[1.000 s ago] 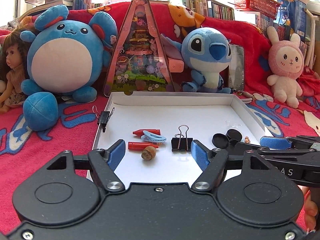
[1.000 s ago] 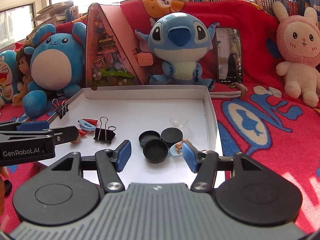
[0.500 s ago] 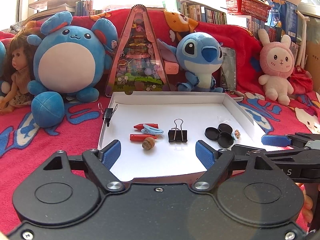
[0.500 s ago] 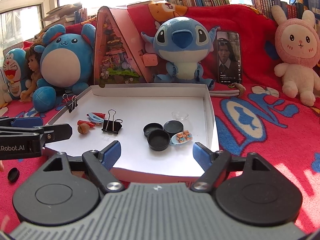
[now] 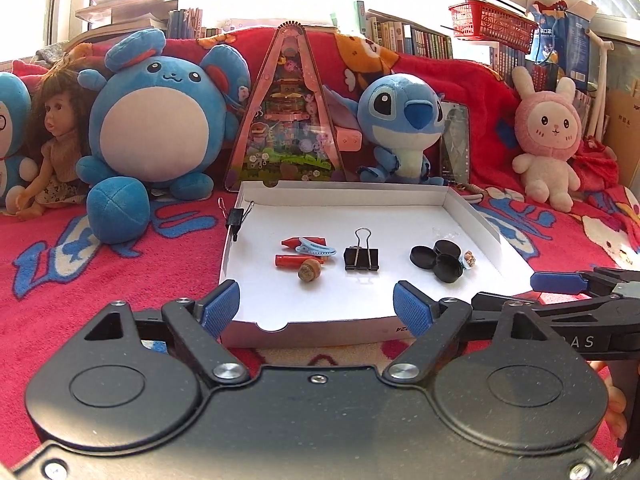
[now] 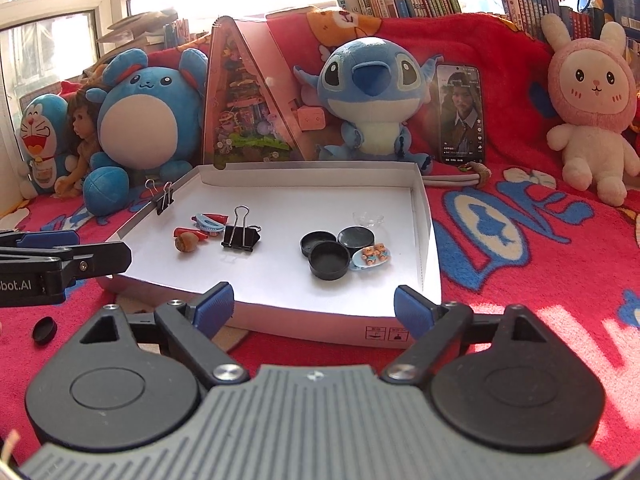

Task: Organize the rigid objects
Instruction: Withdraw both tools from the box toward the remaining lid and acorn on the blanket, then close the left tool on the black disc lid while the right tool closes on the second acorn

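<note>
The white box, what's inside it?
Inside the white box: three black caps, a binder clip, a blue hair clip, red pieces, an acorn-like toy, a teddy charm. Nothing visibly hidden.

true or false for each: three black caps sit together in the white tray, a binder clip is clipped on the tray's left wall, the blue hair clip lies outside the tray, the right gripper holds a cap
Three black caps sit together in the white tray: true.
A binder clip is clipped on the tray's left wall: true.
The blue hair clip lies outside the tray: false, it lies inside, beside the red pieces.
The right gripper holds a cap: false, its jaws are opening with nothing between them.
</note>
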A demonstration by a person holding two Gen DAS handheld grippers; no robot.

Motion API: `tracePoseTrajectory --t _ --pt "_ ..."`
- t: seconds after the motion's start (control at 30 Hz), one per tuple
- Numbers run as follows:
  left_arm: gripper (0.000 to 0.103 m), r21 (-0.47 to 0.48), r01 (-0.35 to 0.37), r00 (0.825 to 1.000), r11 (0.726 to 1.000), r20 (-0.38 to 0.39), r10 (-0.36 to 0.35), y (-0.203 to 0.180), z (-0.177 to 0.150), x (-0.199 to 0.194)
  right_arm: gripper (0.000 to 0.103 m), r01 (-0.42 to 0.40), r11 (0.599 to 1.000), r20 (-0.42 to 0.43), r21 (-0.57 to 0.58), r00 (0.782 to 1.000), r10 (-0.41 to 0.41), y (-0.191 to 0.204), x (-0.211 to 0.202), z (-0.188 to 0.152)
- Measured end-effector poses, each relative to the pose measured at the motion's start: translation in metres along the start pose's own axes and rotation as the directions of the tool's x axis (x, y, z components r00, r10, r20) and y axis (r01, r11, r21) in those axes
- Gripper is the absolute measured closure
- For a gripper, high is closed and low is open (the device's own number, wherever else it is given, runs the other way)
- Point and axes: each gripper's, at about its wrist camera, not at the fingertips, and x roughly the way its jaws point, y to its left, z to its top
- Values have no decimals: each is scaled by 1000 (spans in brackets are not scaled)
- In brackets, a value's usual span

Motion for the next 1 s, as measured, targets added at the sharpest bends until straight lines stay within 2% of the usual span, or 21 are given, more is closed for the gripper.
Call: tracePoseTrajectory --t 0.43,0.77,1.0 --pt "19 -18 -32 999 999 -6 32 13 -24 -18 3 -25 999 30 -44 999 26 14 -21 -19" --pt "19 15 -107 994 994 -10 107 17 -51 -29 1 -70 994 18 -84 997 71 23 -35 -53" --pt "19 7 -170 985 985 -12 170 25 -66 -34 0 -40 993 38 -108 998 44 33 -42 -74"
